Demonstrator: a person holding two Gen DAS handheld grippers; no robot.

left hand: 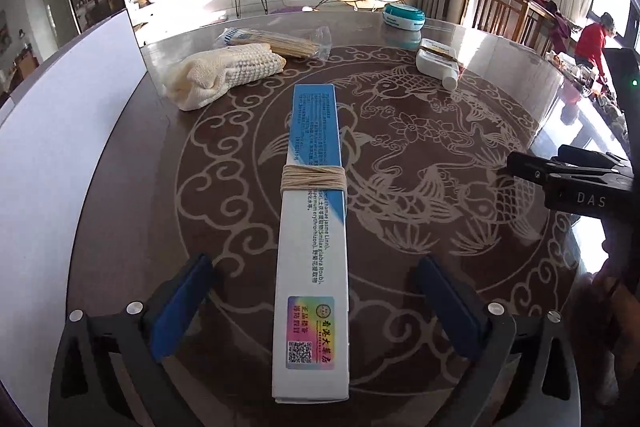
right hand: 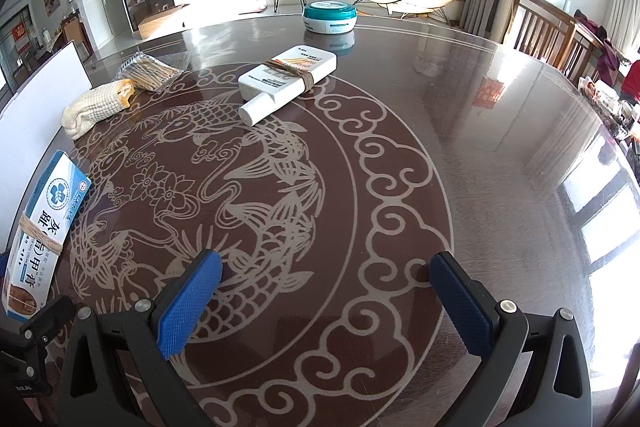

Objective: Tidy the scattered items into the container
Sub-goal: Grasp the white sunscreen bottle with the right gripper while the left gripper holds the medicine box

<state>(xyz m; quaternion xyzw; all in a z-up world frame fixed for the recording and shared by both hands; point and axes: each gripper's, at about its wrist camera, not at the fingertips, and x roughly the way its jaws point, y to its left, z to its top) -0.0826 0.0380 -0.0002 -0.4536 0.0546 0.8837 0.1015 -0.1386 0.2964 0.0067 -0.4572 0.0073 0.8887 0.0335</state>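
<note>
A long white-and-blue box point(left hand: 312, 247) bound with twine lies on the round table, between the open jaws of my left gripper point(left hand: 316, 291), which do not touch it. It also shows at the left of the right wrist view point(right hand: 40, 227). My right gripper point(right hand: 326, 287) is open and empty over the table's middle. A cream cloth point(left hand: 220, 75) point(right hand: 96, 105), a bag of sticks point(left hand: 276, 43) point(right hand: 150, 71), a white bottle bound with twine point(left hand: 438, 61) point(right hand: 286, 79) and a teal-lidded round tub point(left hand: 404, 17) point(right hand: 330, 15) lie farther back. A white container wall point(left hand: 60, 147) point(right hand: 36, 99) stands at the left.
The table point(right hand: 480, 147) is dark glossy wood with a pale fish pattern. The right gripper's black body point(left hand: 576, 179) shows at the right of the left wrist view. Wooden chairs point(right hand: 552, 27) stand past the far right edge.
</note>
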